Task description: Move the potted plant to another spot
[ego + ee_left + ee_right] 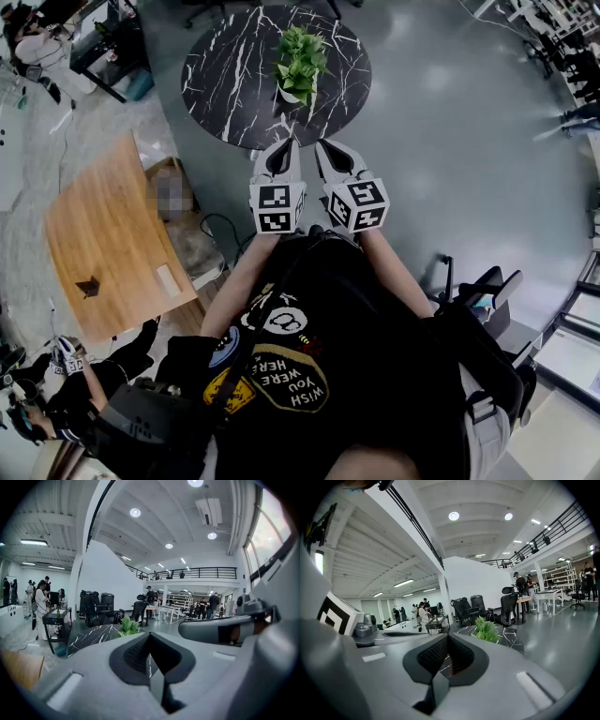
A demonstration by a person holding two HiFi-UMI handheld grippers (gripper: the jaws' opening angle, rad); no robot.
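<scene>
My left hand-held gripper [282, 145] and right hand-held gripper [324, 145] are both pressed together and empty, short of the tabletop [225, 84]. The potted plant [300, 64] stands at twelve o'clock, so I should spread them before closing in low.

potted plant [300, 64] sits mid round table [225, 84]; left gripper [284, 143] and right gripper [324, 144] side by side just before its near edge; wooden table [103, 234] off to the left
</scene>
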